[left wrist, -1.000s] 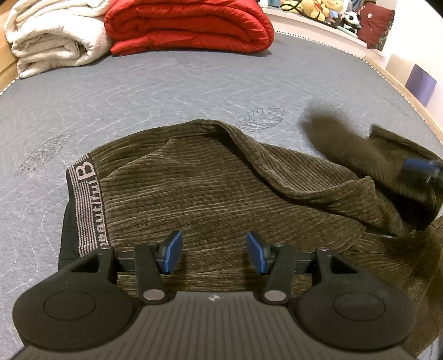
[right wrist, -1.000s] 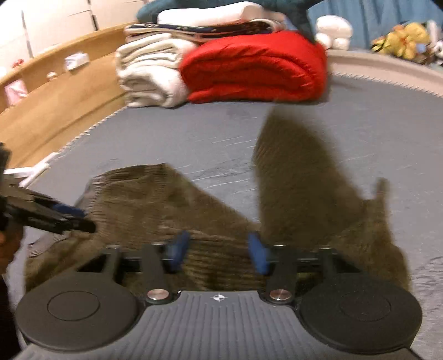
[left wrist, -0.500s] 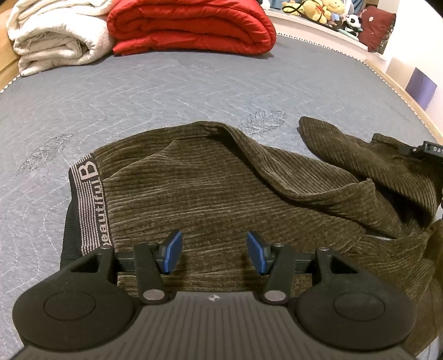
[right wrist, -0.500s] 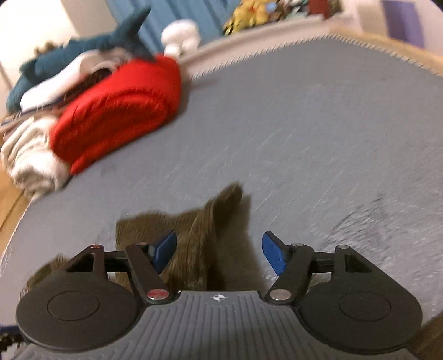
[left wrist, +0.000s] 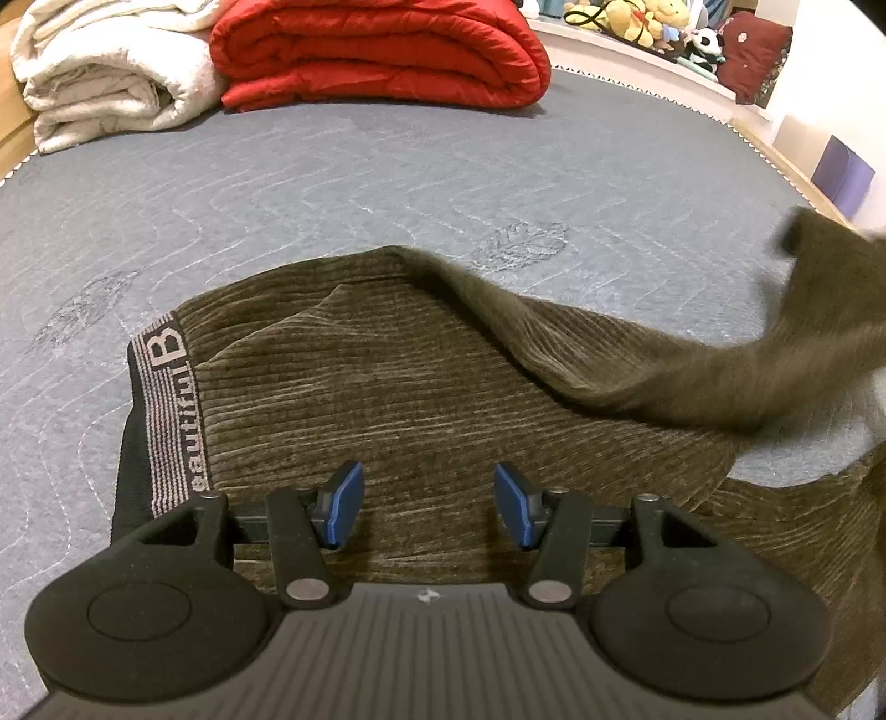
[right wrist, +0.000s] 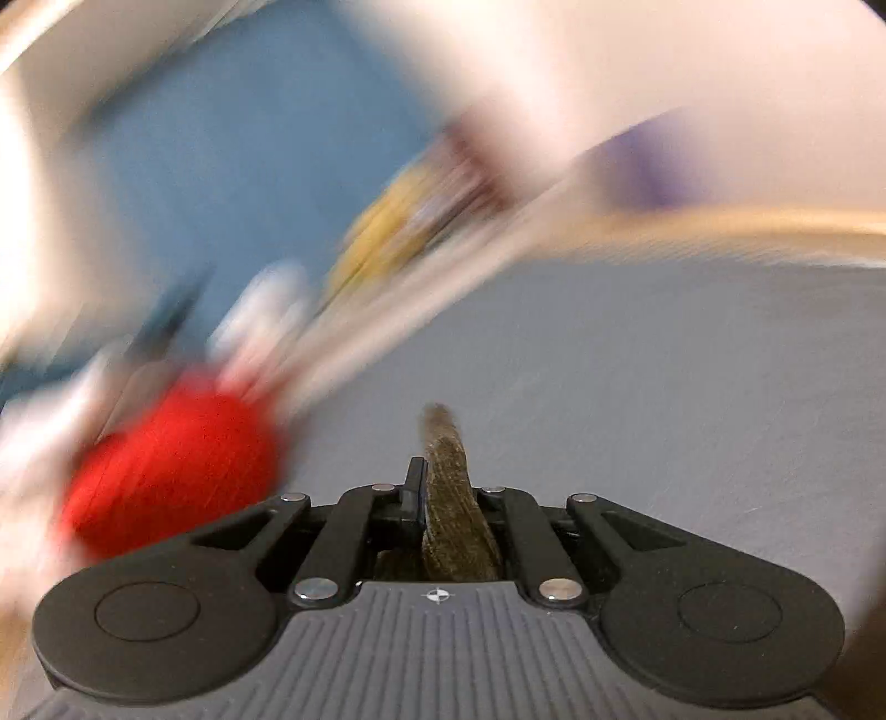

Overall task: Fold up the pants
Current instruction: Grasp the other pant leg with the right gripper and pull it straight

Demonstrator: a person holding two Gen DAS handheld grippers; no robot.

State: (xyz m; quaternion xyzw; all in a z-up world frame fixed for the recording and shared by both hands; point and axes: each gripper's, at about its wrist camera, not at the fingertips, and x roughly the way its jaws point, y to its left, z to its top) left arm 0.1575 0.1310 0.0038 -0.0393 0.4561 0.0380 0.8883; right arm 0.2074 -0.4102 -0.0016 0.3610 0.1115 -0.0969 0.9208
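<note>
Jaws of the left gripper point(left wrist: 429, 507) stand apart just above the pants point(left wrist: 387, 399), gripping nothing; the right gripper point(right wrist: 443, 487) is clamped on a leg end point(right wrist: 446, 459). To do this well, I judge the lifted leg point(left wrist: 720, 371) should be drawn out taut and laid flat, with the left pinning the seat so nothing drags. Pants lie on the grey mattress point(left wrist: 387, 183), long axis running left to right, waistband point(left wrist: 166, 410) at the left, legs toward the right. Beyond, a red quilt point(left wrist: 376, 50) and white blanket point(left wrist: 105, 72) sit folded at the far edge
</note>
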